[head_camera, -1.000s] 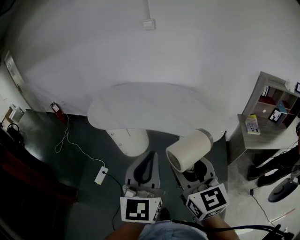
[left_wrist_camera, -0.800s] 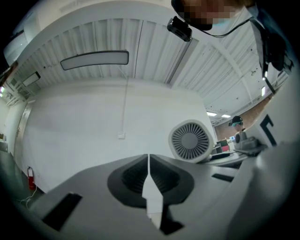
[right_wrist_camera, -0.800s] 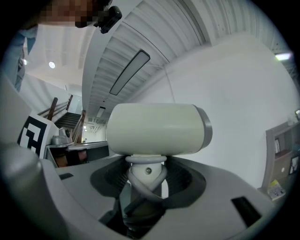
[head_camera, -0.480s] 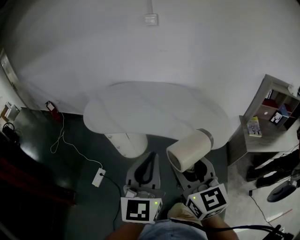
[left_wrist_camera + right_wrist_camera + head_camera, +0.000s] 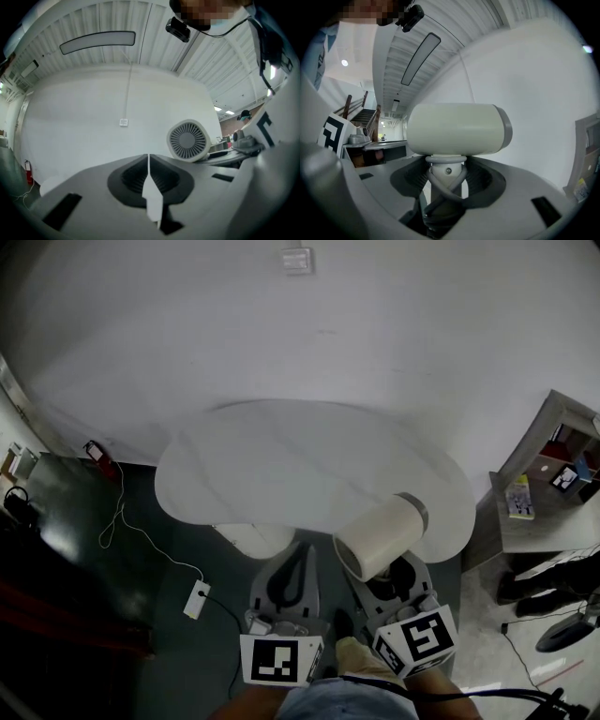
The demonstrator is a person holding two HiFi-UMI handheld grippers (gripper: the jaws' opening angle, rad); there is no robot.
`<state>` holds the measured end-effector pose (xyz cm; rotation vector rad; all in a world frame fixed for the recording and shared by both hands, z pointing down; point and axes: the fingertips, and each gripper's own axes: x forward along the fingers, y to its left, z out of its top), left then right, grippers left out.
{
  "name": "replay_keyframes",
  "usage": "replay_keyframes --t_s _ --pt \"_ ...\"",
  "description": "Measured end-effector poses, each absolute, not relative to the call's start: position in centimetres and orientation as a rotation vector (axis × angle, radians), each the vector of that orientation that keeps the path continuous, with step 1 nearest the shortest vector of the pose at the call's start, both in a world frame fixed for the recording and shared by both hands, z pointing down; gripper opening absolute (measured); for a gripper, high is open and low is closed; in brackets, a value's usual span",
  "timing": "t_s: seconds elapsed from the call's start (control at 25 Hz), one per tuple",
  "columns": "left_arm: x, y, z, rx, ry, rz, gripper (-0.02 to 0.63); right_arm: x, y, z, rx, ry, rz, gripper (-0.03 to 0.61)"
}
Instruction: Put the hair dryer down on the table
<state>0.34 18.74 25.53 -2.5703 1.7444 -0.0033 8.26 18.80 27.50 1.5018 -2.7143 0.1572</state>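
Note:
A cream hair dryer (image 5: 380, 535) with a grey rear band is held upright in the air, its barrel lying crosswise above the near right edge of the white oval table (image 5: 281, 460). My right gripper (image 5: 401, 579) is shut on its handle, the cord looped around the handle (image 5: 445, 180) between the jaws. The barrel (image 5: 457, 129) fills the right gripper view. My left gripper (image 5: 295, 577) hangs beside it, shut with nothing held (image 5: 149, 176). The dryer's round grille (image 5: 187, 139) shows at the right of the left gripper view.
The table stands on a white pedestal (image 5: 251, 538) over a dark floor. A white power strip (image 5: 197, 599) with its cable lies on the floor at left. A grey shelf unit (image 5: 548, 493) with books stands at right. A wall socket (image 5: 296, 259) sits high on the white wall.
The table has drawn nearer in the head view; both grippers and the dryer now sit closer to its near edge. A shoe has come into view below.

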Motion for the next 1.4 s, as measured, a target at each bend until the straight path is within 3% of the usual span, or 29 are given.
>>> replay_keyframes --t_s 0.76,1.4 --pt "0.6 1.4 25.5 -2.483 1.841 -0.037 0.017 9.1 0.2 28.1 1.388 -2.754 0.171 0.227" --pt "-6.5 -8.9 26.4 -2.472 1.899 0.005 0.017 2.3 -11.2 28.6 1.364 -2.756 0.137 0.227"
